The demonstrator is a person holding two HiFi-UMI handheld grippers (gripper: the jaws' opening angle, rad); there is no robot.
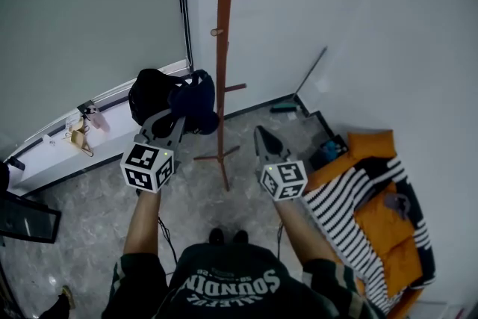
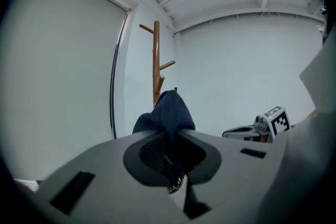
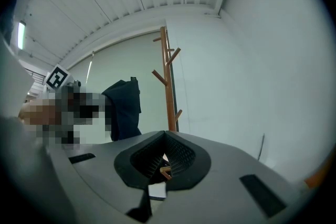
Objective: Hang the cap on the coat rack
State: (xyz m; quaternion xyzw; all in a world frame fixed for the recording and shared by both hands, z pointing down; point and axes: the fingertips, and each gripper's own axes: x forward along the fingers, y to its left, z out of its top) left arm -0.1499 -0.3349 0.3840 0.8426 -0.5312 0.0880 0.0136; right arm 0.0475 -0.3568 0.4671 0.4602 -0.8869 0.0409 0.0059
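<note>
A tall brown wooden coat rack [image 1: 222,48] with several side pegs stands in the corner of the room. My left gripper [image 1: 173,120] is shut on a dark navy cap [image 1: 183,101], which hangs bunched just left of the pole at the height of a low peg. In the left gripper view the cap [image 2: 169,113] rises out of the closed jaws of the left gripper [image 2: 170,152], with the coat rack [image 2: 156,60] right behind it. My right gripper [image 1: 261,135] is shut and empty, right of the pole's base. The right gripper view shows the right gripper [image 3: 164,157], the coat rack [image 3: 168,81] and the cap [image 3: 123,107].
An orange seat [image 1: 385,235] draped with a black-and-white striped cloth [image 1: 351,213] stands at the right. A white sill [image 1: 82,123] with small items runs along the left wall. A black cable [image 1: 182,4] runs down the wall beside the rack.
</note>
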